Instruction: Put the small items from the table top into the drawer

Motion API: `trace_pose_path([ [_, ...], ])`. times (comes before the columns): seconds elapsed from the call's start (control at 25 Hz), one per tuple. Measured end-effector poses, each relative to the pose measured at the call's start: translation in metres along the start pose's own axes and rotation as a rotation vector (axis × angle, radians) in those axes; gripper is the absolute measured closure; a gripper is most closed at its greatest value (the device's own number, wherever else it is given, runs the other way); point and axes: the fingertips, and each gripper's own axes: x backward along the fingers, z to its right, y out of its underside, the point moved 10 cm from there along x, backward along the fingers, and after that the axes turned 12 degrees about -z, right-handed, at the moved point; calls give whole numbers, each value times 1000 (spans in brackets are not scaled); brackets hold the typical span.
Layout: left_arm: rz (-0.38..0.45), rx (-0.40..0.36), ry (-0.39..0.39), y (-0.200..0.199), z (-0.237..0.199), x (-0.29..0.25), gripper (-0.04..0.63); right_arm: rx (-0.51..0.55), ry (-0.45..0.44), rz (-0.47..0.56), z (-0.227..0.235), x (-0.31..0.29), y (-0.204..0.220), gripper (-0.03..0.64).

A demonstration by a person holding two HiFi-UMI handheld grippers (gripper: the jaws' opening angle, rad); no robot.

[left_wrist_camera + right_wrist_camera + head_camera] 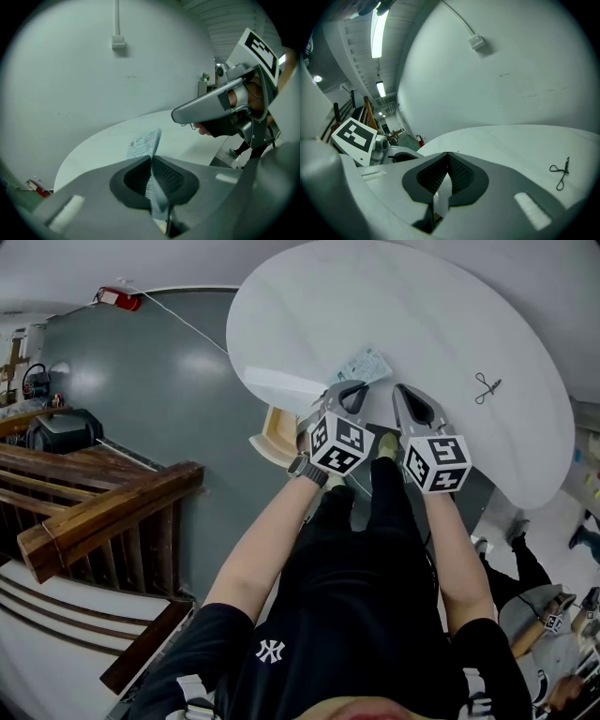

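Both forearms reach forward from a black shirt to the near edge of the round white table (422,315). Below that edge, just left of the left wrist, a wooden drawer (275,435) stands open, its inside mostly hidden. The left gripper (352,390) clamps a printed paper slip (364,365), which sticks out over the tabletop. The right gripper (412,399), close beside it, has its jaws pressed together on nothing. A black wire loop (487,388) lies on the table well to the right.

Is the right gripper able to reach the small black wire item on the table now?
Probably yes. The black wire item lies alone on the bare table to the right of the right gripper, nothing between them. Its fingers are shut and must open first.
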Motion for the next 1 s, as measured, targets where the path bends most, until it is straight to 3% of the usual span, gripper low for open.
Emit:
trace_pose_path([
  [0.52,-44,31,-49,88,-15,53,572,59,-50,-19,-82,-22,18,595],
  [1.0,-92,8,-40,151,-8,69,572,72,-72,-47,-123,-35,45,595],
])
